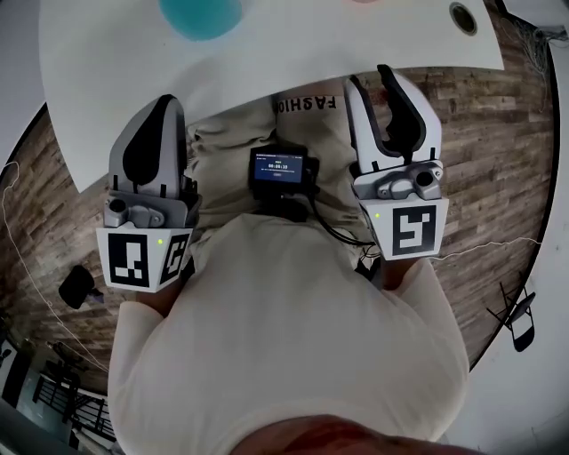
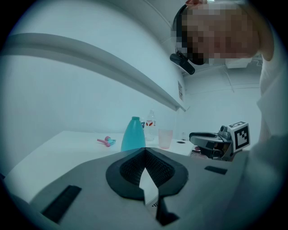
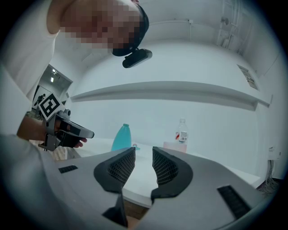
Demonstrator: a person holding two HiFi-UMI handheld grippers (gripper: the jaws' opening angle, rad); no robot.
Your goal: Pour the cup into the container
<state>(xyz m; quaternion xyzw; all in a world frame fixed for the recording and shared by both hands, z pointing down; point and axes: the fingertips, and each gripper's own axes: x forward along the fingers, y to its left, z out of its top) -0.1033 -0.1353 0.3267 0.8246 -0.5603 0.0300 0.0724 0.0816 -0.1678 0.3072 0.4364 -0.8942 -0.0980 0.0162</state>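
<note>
A pale pink see-through cup (image 2: 165, 138) stands on the white table (image 2: 67, 148), beside a teal bottle (image 2: 133, 134) and a clear water bottle with a red label (image 2: 150, 123). The right gripper view shows the same cup (image 3: 173, 146) and teal bottle (image 3: 121, 137) beyond the jaws. Both grippers are held back at the table's near edge, close to the person's body and far from the cup. My left gripper (image 2: 145, 152) is shut with its pads meeting and nothing held. My right gripper (image 3: 144, 150) is shut to a narrow slit with nothing in it.
A small pink and teal item (image 2: 106, 141) lies on the table left of the teal bottle. A cable hole (image 1: 463, 18) sits in the table's far right corner. A small screen device (image 1: 282, 166) hangs on the person's chest between the grippers. The floor is wood plank (image 1: 498, 133).
</note>
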